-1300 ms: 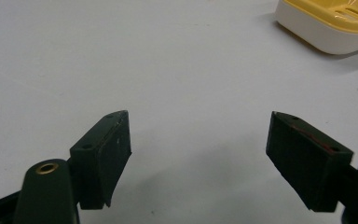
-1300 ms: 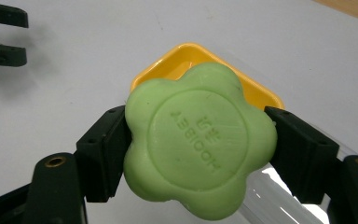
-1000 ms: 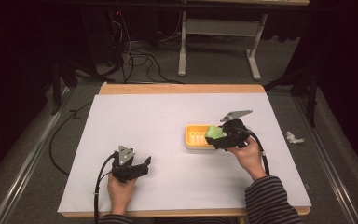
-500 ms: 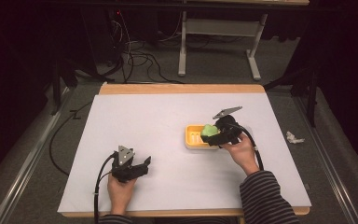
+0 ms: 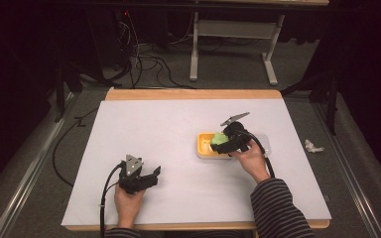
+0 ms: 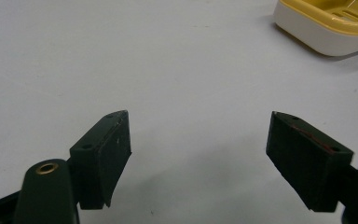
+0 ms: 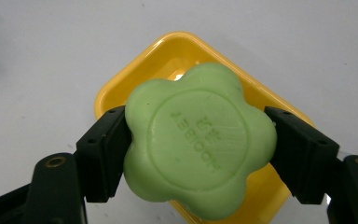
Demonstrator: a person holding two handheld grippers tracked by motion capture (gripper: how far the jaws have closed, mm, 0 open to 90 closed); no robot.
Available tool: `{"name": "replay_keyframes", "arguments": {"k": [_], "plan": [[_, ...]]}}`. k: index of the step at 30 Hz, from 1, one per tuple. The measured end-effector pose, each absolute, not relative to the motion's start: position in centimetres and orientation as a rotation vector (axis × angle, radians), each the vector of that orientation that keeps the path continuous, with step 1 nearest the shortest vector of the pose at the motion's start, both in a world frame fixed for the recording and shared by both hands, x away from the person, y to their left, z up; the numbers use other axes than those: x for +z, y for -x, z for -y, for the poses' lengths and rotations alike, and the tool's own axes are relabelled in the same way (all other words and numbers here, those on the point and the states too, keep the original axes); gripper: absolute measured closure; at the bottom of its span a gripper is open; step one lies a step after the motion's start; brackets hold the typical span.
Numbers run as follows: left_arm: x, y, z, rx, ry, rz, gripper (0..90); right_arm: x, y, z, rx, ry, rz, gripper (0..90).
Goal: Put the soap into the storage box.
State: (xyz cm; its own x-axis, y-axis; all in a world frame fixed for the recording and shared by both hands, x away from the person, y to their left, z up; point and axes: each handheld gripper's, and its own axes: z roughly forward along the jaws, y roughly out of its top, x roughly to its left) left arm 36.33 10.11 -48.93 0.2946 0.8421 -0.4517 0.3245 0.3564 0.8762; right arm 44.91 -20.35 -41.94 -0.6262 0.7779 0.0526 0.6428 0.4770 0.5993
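Observation:
A green flower-shaped soap bar (image 7: 198, 142) is clamped between the two black jaws of my right gripper (image 7: 198, 154), which is shut on it. It hangs just above a yellow soap dish (image 7: 168, 51). From the high view the right gripper (image 5: 223, 144) holds the green soap (image 5: 219, 138) over the yellow dish (image 5: 204, 148) right of the table's middle. My left gripper (image 5: 151, 177) rests near the front left, jaws open and nothing between them. In the left gripper view the left gripper (image 6: 198, 154) faces bare white tabletop, with the dish (image 6: 326, 23) at the upper right.
The white table surface (image 5: 154, 129) has a wooden edge at the back. A clear lid (image 5: 265, 144) lies right of the dish. A crumpled white scrap (image 5: 312, 146) lies on the floor to the right. Cables and a table frame stand behind.
My right gripper has carried the green soap leftward, from the dish's right end to above its middle. The left gripper has stayed where it was.

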Motion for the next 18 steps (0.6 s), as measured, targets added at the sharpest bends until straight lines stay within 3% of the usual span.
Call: {"name": "replay_keyframes", "arguments": {"k": [18], "plan": [[-48.9, -36.3, -10.1, 0.492, -1.215, -1.281, 22.6, -43.7, -46.7, 19.0, 0.786, -1.276, -2.502, 27.0]]}}
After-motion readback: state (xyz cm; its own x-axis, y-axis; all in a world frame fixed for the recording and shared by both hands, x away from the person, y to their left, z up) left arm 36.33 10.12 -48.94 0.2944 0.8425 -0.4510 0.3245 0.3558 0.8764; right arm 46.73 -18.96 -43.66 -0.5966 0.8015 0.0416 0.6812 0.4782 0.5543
